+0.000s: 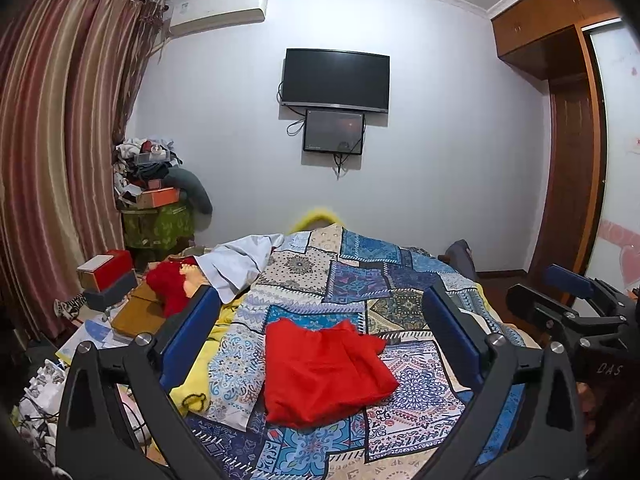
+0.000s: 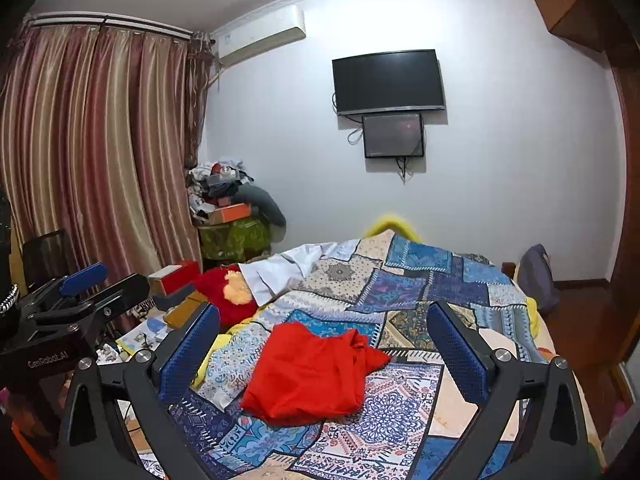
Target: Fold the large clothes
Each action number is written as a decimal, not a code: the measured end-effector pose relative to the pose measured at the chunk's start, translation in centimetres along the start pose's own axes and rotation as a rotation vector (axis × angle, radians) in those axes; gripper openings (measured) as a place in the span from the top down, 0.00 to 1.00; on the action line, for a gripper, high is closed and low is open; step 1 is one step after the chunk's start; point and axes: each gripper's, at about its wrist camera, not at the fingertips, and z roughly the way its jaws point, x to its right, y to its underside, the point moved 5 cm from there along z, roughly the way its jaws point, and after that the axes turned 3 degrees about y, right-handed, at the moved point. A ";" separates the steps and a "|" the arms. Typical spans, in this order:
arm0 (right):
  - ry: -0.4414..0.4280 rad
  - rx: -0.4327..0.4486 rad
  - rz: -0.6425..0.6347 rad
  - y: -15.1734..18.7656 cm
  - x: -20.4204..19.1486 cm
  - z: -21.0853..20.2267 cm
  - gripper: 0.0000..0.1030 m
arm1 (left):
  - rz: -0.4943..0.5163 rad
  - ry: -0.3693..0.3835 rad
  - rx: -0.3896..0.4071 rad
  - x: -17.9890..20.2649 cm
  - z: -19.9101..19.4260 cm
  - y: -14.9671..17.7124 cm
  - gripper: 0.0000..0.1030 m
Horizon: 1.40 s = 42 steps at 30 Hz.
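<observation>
Patchwork bedding covers the bed that fills the lower half of both wrist views, and on it, ahead of both grippers and slightly below their line of sight, lies the red garment, a loosely folded, rumpled piece resting flat on the blue-and-cream quilt. Nearest the cameras, the left gripper stands with its 2 blue-padded fingers spread wide and nothing between them; the right gripper is likewise wide open and empty, its fingers framing the cloth without touching it. From the left view the garment sits almost centred between the fingers; from the right view it sits a little left of centre, so the left hand looks marginally better lined up, though both are near. The garment's long axis seems to run diagonally, from its near-left bulk toward a crumpled, pointed corner at the far right; that bunched corner faces the right gripper's side. I judge that the coming move depends on each hand reaching forward and down to an opposite edge. Farther off lie a white garment and a red plush toy at the bed's far-left edge, then the striped curtain and the wall-mounted television.
</observation>
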 end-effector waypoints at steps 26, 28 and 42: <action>0.000 -0.016 -0.002 -1.4 0.5 2.0 0.00 | 0.033 0.013 -0.002 0.1 0.8 0.5 0.00; 0.000 -0.015 0.000 -1.5 0.6 2.0 0.00 | 0.031 0.018 -0.003 0.0 0.9 0.6 0.00; 0.009 -0.009 0.013 -2.2 0.5 1.8 0.00 | 0.038 0.055 -0.012 -0.6 1.0 0.5 0.00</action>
